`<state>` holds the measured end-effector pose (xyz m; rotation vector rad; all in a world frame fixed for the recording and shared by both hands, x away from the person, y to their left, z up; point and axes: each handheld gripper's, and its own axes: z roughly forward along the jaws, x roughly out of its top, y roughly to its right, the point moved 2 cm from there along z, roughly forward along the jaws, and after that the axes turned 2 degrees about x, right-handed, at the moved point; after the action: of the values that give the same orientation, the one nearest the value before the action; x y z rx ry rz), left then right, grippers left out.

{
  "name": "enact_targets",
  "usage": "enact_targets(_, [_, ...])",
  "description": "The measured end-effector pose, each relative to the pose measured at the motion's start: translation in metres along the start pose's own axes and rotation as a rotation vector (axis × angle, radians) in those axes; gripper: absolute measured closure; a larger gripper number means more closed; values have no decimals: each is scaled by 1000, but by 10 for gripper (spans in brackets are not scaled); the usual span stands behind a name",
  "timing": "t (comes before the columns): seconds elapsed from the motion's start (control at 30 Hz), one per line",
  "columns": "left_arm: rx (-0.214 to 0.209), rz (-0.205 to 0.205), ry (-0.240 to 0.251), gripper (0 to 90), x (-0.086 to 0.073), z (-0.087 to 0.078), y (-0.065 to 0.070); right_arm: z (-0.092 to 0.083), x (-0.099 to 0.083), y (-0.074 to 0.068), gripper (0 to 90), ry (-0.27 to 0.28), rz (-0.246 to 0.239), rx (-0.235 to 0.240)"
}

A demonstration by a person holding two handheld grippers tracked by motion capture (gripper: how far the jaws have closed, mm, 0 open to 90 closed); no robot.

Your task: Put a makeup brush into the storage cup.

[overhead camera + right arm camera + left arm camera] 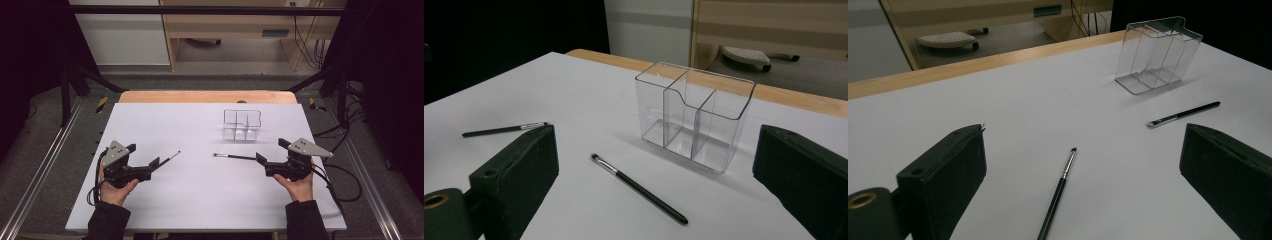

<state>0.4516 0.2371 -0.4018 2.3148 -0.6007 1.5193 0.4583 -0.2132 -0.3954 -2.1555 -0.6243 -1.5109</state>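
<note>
Person at the white table point(200, 200), one hand-held gripper in each hand, both low over the near half of the top. Left hand-held gripper point(156, 163) has its jaws spread wide apart, nothing between them touching either jaw; in the left gripper view a thin black brush point(1058, 192) lies flat on the table in the gap between the jaws, bristle tip pointing away from the gripper. From above that same brush point(170, 157) sits just ahead of the left jaw tips. Right hand-held gripper point(261, 160) is likewise wide open and holds nothing. A second black brush point(234, 157) lies flat just in front of its jaws, bristle end pointing away toward the left gripper; in the right gripper view this brush point(639, 188) rests between the two jaws, clear of both. A clear plastic organizer point(241, 125) with several compartments stands upright farther out, beyond the right gripper and slightly to its inner side, well apart from the left one. Its compartments look empty in the right gripper view point(694, 115). The two brushes lie apart from each other, with bare table between their tips.
</note>
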Motion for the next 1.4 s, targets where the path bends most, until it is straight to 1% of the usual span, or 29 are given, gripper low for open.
enact_targets(0.17, [3, -6, -2, 42, -1, 1, -1, -3, 0, 1, 50, 0, 3, -6])
enact_targets(0.27, [6, -5, -12, 43, -4, 2, -2, -4, 0, 1, 50, 1, 0, -5])
enact_targets(0.37, [-1, -8, -12, 43, -5, 2, -3, -4, 2, 0, 50, -12, -22, -19])
enact_targets(0.4, [-1, -8, -11, 43, -5, 2, -3, -4, 2, 0, 50, -12, -22, -19])
enact_targets(0.5, [-1, -9, -14, 43, -6, 3, -3, 0, 4, -4, 49, -28, -47, -19])
enact_targets(0.6, [0, -11, -24, 44, -8, 4, -3, 3, 4, -7, 49, -37, -51, -10])
enact_targets(0.67, [-1, -13, -30, 44, -10, 5, -3, 7, 5, -10, 48, -54, -56, -8])
enact_targets(0.8, [3, -7, -34, 44, -10, 5, -3, 10, 8, -13, 48, -66, -59, -2])
enact_targets(0.93, [5, -10, -32, 44, -11, 3, -4, 17, 12, -19, 47, -79, -64, 4])
enact_targets(1.03, [6, -12, -37, 45, -13, 3, -4, 29, 14, -24, 46, -110, -76, 18])
enact_targets(1.1, [9, -13, -42, 44, -15, 3, -5, 32, 14, -24, 46, -115, -80, 19])
enact_targets(1.23, [9, -11, -45, 45, -16, 3, -5, 47, 11, -28, 47, -161, -86, 28])
enact_targets(1.27, [9, -9, -47, 46, -16, 4, -4, 54, 8, -29, 49, -183, -98, 30])
enact_targets(1.3, [9, -9, -47, 46, -16, 4, -4, 54, 8, -29, 49, -183, -98, 30])
enact_targets(1.4, [10, -7, -54, 47, -18, 5, -3, 62, 3, -29, 57, -218, -113, 30])
